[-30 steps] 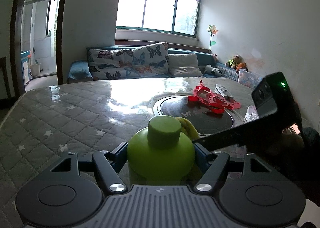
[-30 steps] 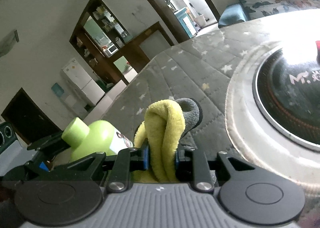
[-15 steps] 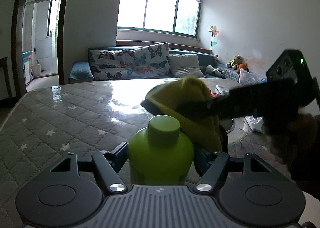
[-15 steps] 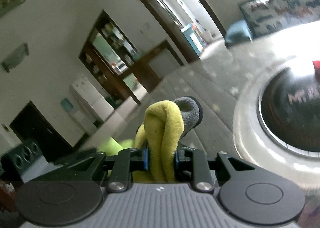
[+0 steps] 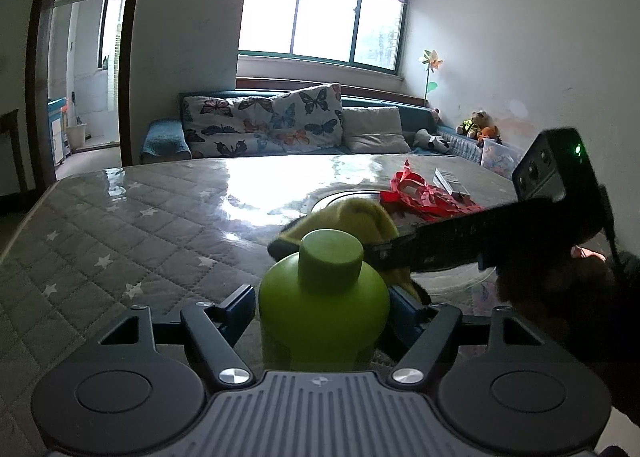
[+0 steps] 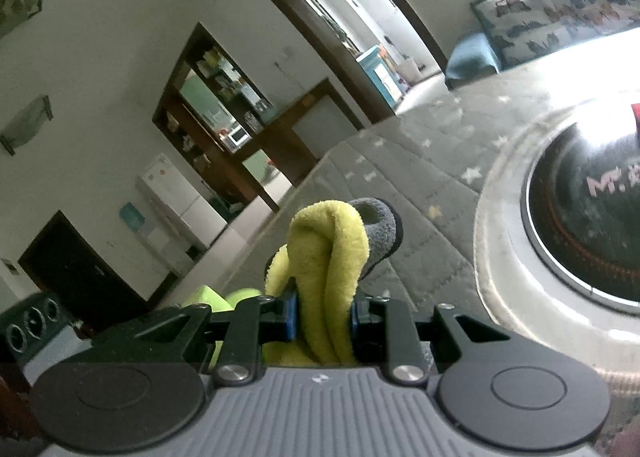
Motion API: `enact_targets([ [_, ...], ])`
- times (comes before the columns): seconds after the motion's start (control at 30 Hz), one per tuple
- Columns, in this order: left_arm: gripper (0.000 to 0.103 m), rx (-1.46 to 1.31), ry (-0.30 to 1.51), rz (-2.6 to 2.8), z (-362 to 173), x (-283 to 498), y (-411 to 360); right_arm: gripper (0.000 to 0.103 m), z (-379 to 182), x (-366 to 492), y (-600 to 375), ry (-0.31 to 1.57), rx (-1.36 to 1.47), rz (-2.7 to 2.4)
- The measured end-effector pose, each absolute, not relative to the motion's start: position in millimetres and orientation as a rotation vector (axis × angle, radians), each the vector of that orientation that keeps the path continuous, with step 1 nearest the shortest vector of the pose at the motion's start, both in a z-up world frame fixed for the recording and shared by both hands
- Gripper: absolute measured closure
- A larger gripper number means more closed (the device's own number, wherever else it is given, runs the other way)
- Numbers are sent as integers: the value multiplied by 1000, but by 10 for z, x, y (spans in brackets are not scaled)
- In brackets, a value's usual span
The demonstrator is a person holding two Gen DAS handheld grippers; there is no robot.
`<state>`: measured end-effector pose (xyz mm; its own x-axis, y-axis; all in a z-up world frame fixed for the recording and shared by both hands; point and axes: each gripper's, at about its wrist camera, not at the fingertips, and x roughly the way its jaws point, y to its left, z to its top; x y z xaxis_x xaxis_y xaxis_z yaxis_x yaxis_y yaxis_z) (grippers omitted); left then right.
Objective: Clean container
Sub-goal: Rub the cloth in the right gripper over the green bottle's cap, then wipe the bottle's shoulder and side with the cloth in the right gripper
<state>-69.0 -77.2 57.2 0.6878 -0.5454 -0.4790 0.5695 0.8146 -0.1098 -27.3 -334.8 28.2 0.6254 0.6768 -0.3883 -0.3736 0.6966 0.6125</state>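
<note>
My left gripper (image 5: 322, 303) is shut on a lime-green bottle (image 5: 324, 305) with a round green cap, held upright above the table. My right gripper (image 6: 325, 321) is shut on a folded yellow-and-grey cloth (image 6: 334, 245). In the left wrist view the cloth (image 5: 352, 217) sits just behind the bottle's cap, touching or nearly touching it, with the right gripper's black body (image 5: 500, 229) reaching in from the right. In the right wrist view part of the bottle (image 6: 224, 297) shows low on the left, behind the finger.
A quilted grey star-pattern table (image 5: 140, 225) under clear plastic. A round black hotplate with a pale rim (image 6: 580, 217) is set into it. Red plastic pieces (image 5: 424, 193) and a small flat box (image 5: 450, 181) lie at the far right. A sofa (image 5: 280, 125) stands behind.
The right gripper swung the cloth up over the bottle's cap half a second ago, then lowered it slightly; it now sits behind the cap. The bottle stays in the left gripper.
</note>
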Motion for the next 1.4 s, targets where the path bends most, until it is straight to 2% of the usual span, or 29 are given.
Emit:
enact_targets([
  [0.47, 26, 50, 526, -612, 582, -737, -736, 80, -6, -371, -3357, 737, 493, 584],
  [0.73, 26, 46, 528, -609, 584, -762, -701, 80, 190, -526, -3410, 679, 531, 598],
  [1.4, 25, 38, 529, -608, 581, -760, -684, 80, 222, -552, -3375, 657, 552, 588],
])
